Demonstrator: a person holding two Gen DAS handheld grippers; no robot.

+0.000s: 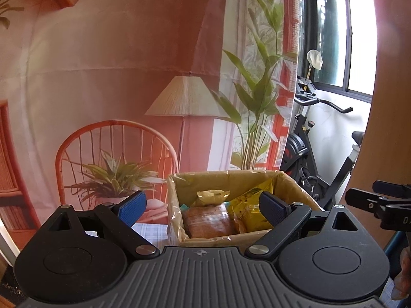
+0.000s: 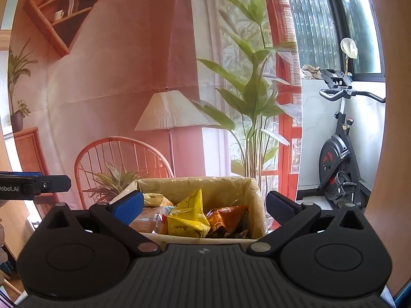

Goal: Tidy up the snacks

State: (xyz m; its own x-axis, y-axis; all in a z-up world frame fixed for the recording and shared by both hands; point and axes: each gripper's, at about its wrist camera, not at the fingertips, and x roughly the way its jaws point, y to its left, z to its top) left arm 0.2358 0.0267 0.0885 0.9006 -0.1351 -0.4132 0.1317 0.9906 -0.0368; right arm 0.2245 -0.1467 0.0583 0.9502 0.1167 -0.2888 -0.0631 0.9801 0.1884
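Printed backdrop behind lined box (image 2: pixel 253 192) of snack packets (image 2: pixel 188 215).

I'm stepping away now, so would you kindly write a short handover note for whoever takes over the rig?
Left gripper: open, empty, in front of the box.
Right gripper: open, empty, also at the box.
Inside the box: yellow bag, orange bag, brown pack, plus others.
Done: several snacks boxed.
Left: no loose snacks in view; check the table outside these views.
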